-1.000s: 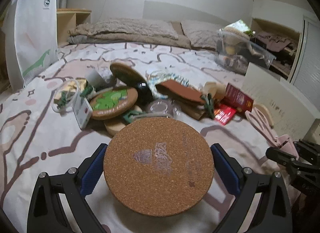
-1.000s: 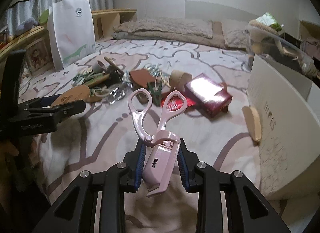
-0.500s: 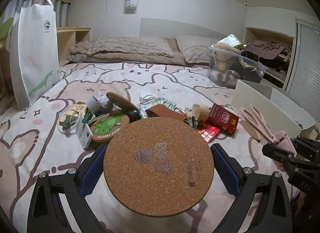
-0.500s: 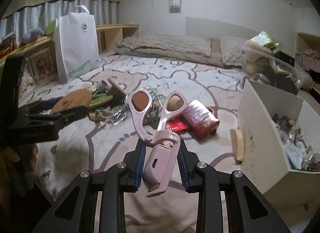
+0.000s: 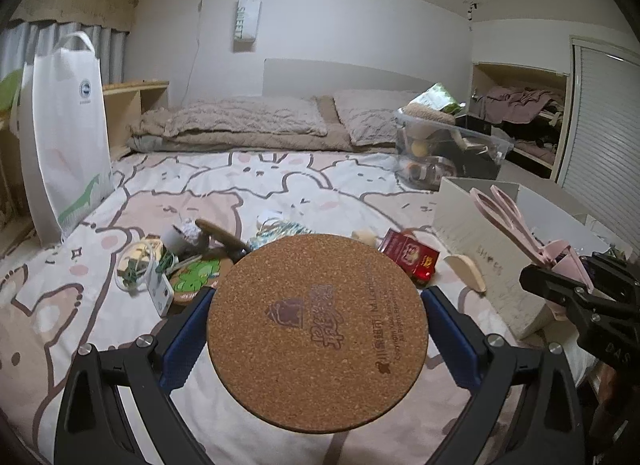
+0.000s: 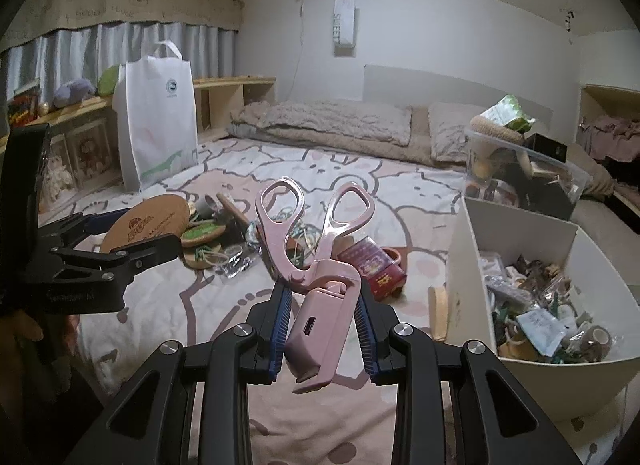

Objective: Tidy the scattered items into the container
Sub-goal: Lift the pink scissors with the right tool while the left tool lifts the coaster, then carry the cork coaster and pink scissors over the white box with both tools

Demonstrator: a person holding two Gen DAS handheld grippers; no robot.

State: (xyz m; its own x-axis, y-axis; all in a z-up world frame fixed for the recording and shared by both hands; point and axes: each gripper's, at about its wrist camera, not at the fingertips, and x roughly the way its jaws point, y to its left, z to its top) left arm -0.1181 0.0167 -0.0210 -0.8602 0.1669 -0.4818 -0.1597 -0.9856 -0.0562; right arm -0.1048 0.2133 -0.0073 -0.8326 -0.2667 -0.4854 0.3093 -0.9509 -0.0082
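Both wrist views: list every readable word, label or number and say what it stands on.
"SWEET": hanging white wall sign.
"DAS": black body of the right gripper.
Cork coaster in the left gripper: purple print, too blurred.
White tote bag: round logo, too small.
Red box: unreadable.

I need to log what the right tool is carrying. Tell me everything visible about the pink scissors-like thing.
The pink scissors-like thing looks like glossy plastic: two oval finger loops pointing up and away, a round pivot, and a boxy body with a small port. The right tool is shut on that body, blue pads pressing both sides. It is held in the air over the bed, left of the white container, touching nothing else.
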